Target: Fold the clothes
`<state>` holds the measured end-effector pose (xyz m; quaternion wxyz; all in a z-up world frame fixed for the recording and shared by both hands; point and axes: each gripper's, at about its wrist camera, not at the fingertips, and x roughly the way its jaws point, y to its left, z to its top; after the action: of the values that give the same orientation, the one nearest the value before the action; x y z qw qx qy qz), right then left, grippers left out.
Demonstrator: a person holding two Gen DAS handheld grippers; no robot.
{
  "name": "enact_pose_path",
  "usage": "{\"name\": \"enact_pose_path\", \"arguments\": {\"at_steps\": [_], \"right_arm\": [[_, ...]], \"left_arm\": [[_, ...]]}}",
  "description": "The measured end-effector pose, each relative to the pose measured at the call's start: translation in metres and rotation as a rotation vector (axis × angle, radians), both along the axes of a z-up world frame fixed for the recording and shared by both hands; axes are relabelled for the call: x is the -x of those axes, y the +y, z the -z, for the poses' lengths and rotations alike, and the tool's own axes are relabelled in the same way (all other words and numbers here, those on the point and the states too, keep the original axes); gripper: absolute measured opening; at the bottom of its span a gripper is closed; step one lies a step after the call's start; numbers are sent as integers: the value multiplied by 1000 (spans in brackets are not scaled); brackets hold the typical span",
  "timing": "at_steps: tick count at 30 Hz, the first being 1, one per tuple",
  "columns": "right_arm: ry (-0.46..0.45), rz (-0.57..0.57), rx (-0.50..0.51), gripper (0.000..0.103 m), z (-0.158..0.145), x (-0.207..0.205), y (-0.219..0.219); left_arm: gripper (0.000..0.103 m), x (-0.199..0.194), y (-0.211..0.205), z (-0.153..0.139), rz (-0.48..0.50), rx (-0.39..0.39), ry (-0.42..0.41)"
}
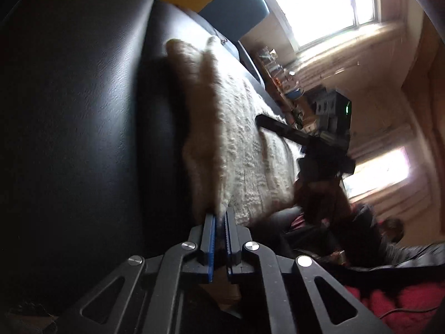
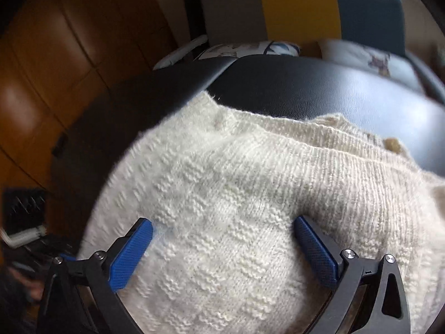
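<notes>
My left gripper (image 1: pixel 219 217) pinched tight on cream knit sweater (image 2: pixel 228 194) edge, fabric running ahead over black padded surface (image 2: pixel 319 89). My right gripper (image 2: pixel 224 232) spread wide, sweater between fingers, nothing held (pressing or hovering, cannot tell). Fold looks underway; layered edge ahead, more folds probably left.

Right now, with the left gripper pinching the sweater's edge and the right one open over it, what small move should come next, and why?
Probably lower the right gripper and close it on the cream sweater. Its jaws stand wide apart with knit between them, gripping nothing, while the left gripper is shut on the sweater's edge over the black leather surface. A second hold would likely let both lift a fold.
</notes>
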<state>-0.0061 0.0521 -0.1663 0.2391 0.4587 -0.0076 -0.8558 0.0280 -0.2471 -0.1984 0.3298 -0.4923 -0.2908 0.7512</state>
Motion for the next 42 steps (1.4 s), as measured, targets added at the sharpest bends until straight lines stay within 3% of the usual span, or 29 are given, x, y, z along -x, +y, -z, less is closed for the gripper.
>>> {"name": "enact_pose_path", "arguments": {"at_steps": [2,5,9,14,18,20,21,22,23,25,29,32,35,37,41,42], "right_arm": [[17,6,-37,103,0,-4,-4],[32,14,-22,103,3,-8,0],[46,14,-4,103,0,-15,6],[62,0,31,103,-1,-13,11],[62,-3,61,103,1,-12,16],[68,-4,63,103,1,-12,16],[70,-3,64,103,1,-13,17],[71,-3,67,103,2,-11,17],[72,-3,72,103,2,-10,18],[74,-2,85,103,2,-9,20],[83,-2,70,103,2,-11,18],[90,-3,65,103,3,-9,17],[90,-3,71,103,4,-4,17],[92,-2,72,103,5,-2,17],[94,0,82,103,3,0,19],[87,0,92,103,1,0,21]], "left_arm": [[6,3,2,-12,9,-16,31],[23,18,-4,-30,-20,-55,69],[27,56,-10,-49,-71,-38,114],[28,117,8,-44,-26,-20,71],[29,142,25,-31,30,14,9],[23,138,33,-35,76,11,23],[5,135,39,-39,97,18,50],[4,131,39,-44,88,8,71],[5,126,37,-50,71,-30,93],[5,112,27,-61,-8,-36,139],[6,117,23,-22,-74,130,9],[8,116,13,-19,-114,58,-6],[11,112,12,-27,-141,62,-16],[13,105,11,-43,-174,73,15],[21,88,25,-79,-143,10,122],[21,89,39,-81,-119,48,131]]}}
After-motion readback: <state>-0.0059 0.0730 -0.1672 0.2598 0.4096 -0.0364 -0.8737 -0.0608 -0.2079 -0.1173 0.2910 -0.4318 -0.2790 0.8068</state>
